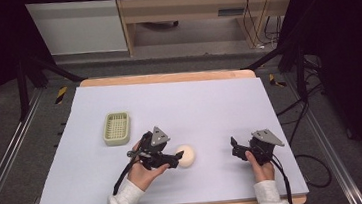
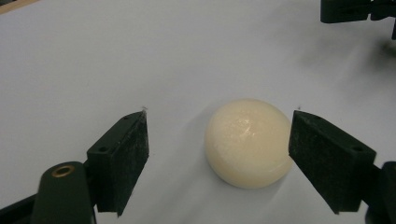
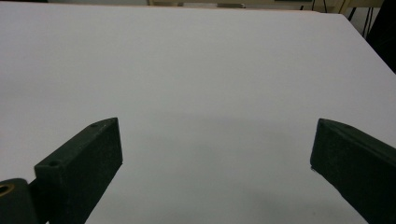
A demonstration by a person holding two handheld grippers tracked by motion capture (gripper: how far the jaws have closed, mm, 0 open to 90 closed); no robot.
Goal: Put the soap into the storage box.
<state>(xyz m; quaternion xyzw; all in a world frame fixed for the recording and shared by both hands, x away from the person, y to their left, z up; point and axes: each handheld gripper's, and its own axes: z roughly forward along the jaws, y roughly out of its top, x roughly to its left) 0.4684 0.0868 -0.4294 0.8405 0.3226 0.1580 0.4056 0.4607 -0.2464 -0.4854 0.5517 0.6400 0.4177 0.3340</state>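
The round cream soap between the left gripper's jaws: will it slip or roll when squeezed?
The soap looks smooth and glossy, so it may slip from the left gripper, whose open jaws flank it. Its domed top curves away from the pads. Its flat-looking base probably prevents rolling.

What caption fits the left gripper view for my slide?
Open left gripper straddles a cream round soap on the white table.

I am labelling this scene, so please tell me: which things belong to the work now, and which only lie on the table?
In the work:
- left gripper, jaws open around the soap
- cream round soap

Lying about:
- green slotted tray, apart to the left
- right gripper, open over bare table
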